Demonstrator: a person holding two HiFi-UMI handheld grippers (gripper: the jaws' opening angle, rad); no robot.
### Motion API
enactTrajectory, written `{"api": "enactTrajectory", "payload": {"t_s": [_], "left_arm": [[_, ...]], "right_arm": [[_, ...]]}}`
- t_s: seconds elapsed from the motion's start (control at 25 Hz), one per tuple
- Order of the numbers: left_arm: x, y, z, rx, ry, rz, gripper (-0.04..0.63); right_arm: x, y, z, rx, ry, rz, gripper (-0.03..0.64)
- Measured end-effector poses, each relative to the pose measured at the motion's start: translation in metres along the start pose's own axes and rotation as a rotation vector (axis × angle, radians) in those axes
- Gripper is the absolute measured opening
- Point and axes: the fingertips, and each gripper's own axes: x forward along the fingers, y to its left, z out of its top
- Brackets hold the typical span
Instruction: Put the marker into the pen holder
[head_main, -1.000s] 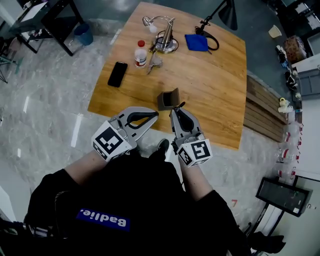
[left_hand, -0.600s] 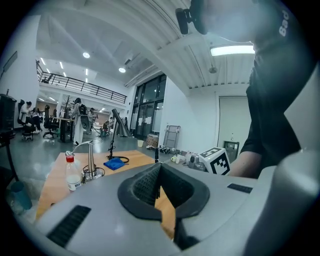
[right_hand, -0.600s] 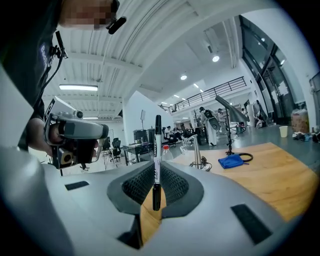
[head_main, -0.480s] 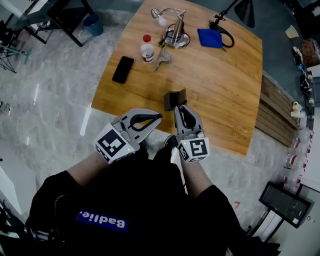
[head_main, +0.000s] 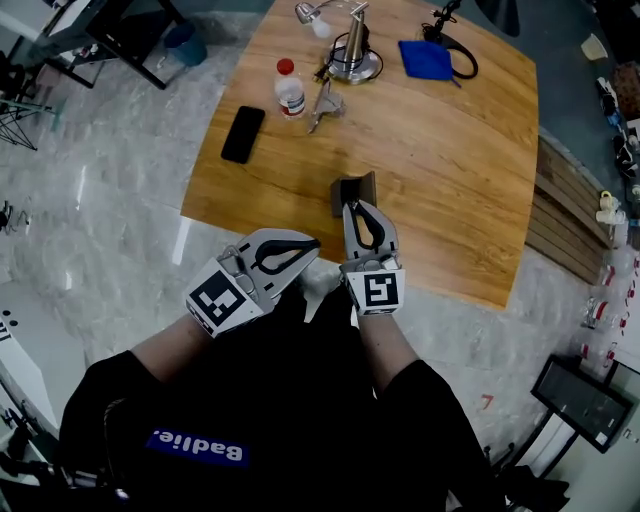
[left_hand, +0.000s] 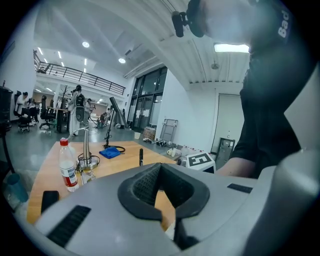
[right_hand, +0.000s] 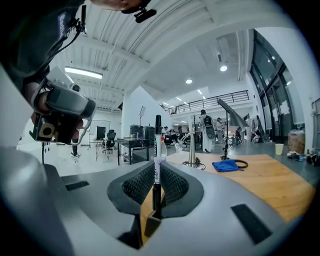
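A dark brown pen holder (head_main: 352, 192) stands on the wooden table (head_main: 450, 180) near its front edge. My right gripper (head_main: 361, 212) is just on the near side of it, with its tips by the holder's rim. That right gripper (right_hand: 156, 167) is shut on a black marker (right_hand: 157, 150) with a white label, which it holds upright. The same marker (left_hand: 141, 156) also shows in the left gripper view. The left gripper (head_main: 303, 243) hangs off the table's front edge, left of the right one. Its jaws (left_hand: 160, 169) are shut with nothing between them.
Further back on the table lie a black phone (head_main: 243, 134), a water bottle (head_main: 289, 89), a metal lamp base (head_main: 352, 55) and a blue cloth (head_main: 425, 58) with a black cable. Marble floor lies to the left of the table.
The right gripper has turned with the marker to point straight at the pen holder and is now closer to it. The left gripper has barely moved.
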Motion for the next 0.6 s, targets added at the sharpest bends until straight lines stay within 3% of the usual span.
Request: {"api": "enactTrajectory", "payload": {"t_s": [0.6], "left_arm": [[-0.005, -0.017, -0.040, -0.002, 0.108, -0.061, 0.009]], "right_arm": [[0.017, 0.006, -0.026, -0.159, -0.041, -0.023, 0.037]]}}
